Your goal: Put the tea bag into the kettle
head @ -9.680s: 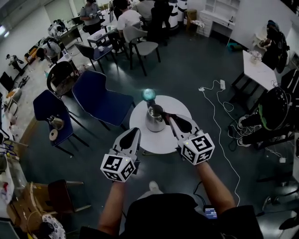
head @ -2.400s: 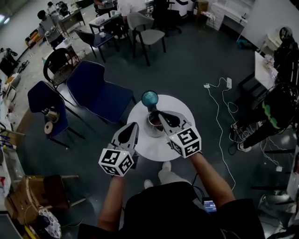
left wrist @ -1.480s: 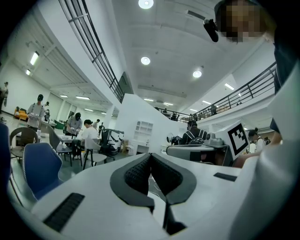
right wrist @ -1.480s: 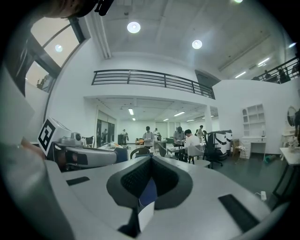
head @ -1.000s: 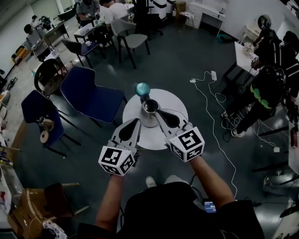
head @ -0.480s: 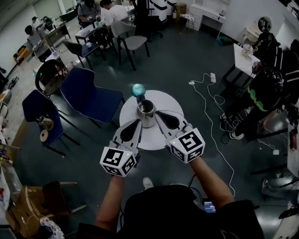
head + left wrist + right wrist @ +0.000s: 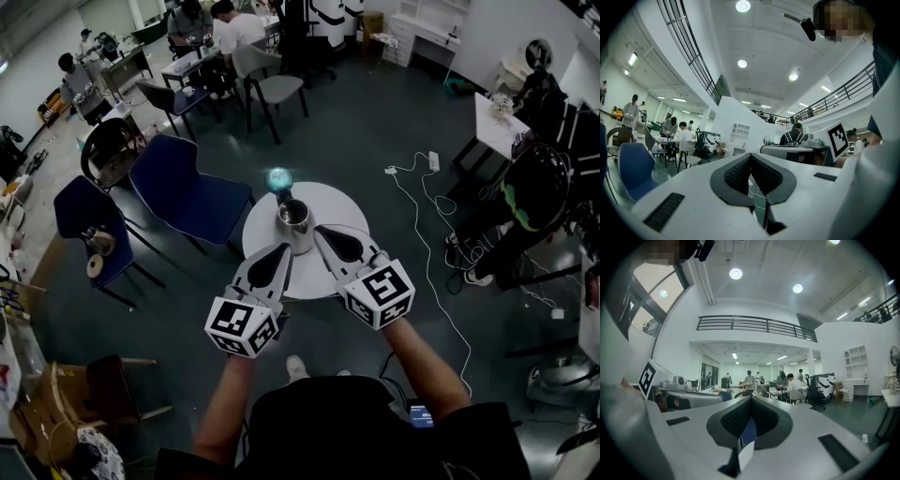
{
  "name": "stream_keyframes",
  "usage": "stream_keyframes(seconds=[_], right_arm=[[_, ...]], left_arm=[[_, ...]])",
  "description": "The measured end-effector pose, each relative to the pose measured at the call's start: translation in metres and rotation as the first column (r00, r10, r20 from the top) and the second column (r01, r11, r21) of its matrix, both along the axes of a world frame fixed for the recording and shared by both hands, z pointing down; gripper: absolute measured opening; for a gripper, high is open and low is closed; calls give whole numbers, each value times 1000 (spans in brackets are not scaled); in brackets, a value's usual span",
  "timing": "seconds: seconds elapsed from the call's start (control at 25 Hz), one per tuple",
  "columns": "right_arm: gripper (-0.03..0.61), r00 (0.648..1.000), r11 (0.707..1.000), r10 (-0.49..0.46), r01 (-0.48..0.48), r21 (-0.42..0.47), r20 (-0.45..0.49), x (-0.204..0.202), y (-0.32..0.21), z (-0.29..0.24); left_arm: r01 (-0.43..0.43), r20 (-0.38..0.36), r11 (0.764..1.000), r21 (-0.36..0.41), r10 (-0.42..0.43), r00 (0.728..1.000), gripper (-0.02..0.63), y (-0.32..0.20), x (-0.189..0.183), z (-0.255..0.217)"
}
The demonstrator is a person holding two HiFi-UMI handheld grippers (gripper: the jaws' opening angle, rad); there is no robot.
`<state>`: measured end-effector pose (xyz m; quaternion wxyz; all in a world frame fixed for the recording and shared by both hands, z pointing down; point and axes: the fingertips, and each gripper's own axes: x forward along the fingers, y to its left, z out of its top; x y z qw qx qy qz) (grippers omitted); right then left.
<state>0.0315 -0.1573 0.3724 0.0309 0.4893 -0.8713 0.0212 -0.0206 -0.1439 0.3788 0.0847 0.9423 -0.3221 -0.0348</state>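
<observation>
- Both the left gripper [image 7: 282, 250] and right gripper [image 7: 320, 232] are held near the open kettle [image 7: 293, 217] in the head view.
- Left gripper view: its fingers [image 7: 736, 174] are pressed together, empty.
- Right gripper view: the tea bag [image 7: 746, 448] is pinched, presumably for dropping in.

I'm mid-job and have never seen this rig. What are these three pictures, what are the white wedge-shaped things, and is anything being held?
There is no robot. A person holds a two-jaw gripper in each hand. The head view looks down from the person's head at the left gripper, the right gripper and a round white table. On it are a metal kettle, open on top, and a teal rounded object behind it. The other two pictures come from cameras riding on the grippers, looking along their jaws. The left jaws are together and empty. The right jaws pinch a thin white-and-blue piece, apparently the tea bag.
</observation>
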Motion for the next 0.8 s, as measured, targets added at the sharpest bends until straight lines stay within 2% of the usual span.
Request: stream_keyframes(seconds=[0.32, 0.8], right_arm=[[18, 1000, 1000, -25, 25, 11, 0, 2, 24, -6], [18, 999, 998, -54, 54, 14, 4, 7, 66, -14]], left_arm=[[32, -26, 999, 3, -32, 999, 15, 23, -1, -7], [65, -3, 998, 11, -65, 998, 15, 67, -2, -14]])
